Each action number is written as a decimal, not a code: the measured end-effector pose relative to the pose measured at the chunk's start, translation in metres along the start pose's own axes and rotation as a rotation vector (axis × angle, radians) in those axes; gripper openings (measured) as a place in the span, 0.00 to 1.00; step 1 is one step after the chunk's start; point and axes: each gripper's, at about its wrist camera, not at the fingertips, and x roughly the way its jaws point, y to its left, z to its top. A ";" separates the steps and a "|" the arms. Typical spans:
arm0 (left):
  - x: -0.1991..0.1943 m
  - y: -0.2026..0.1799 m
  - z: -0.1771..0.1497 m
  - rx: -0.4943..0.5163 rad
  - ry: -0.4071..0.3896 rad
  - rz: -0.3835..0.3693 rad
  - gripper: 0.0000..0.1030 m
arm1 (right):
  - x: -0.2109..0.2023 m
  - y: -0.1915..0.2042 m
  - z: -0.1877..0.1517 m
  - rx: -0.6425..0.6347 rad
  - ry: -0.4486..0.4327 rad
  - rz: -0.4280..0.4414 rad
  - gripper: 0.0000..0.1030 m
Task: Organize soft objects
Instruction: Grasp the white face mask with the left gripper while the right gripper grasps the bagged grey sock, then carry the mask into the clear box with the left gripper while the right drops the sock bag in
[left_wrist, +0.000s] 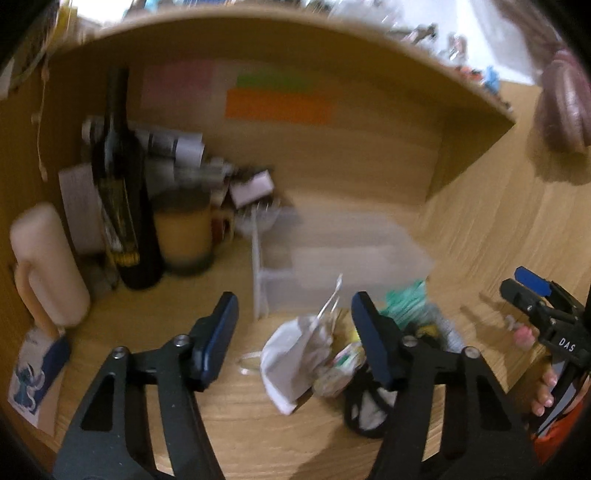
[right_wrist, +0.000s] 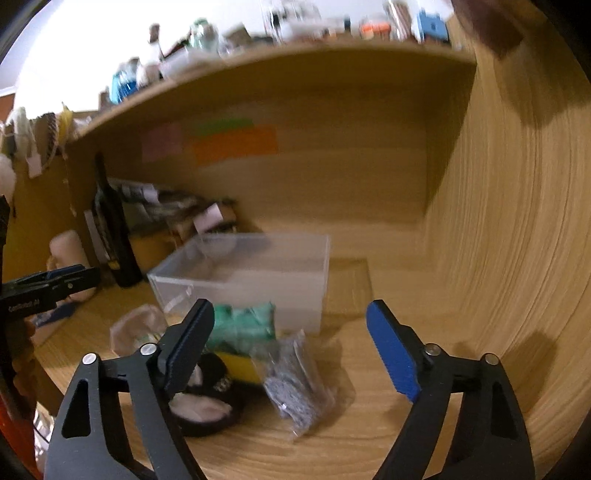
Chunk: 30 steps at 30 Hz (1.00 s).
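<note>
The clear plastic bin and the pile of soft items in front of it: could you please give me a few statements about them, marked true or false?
1. The clear plastic bin already holds the green knitted item. False: the item lies on the wooden desk in front of the bin.
2. The left gripper is open and holds nothing. True.
3. The right gripper is shut on the grey packet in clear wrap. False: its jaws stand apart, and the packet lies on the desk.
4. A dark glass bottle stands upright left of the bin. True.
</note>
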 end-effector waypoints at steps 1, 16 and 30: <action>0.005 0.003 -0.003 -0.005 0.022 0.001 0.53 | 0.004 -0.002 -0.002 -0.001 0.020 -0.003 0.77; 0.071 0.009 -0.037 0.002 0.229 -0.042 0.50 | 0.057 -0.018 -0.041 0.023 0.280 0.027 0.54; 0.088 0.010 -0.050 0.022 0.241 -0.048 0.16 | 0.079 -0.013 -0.056 0.013 0.369 0.073 0.27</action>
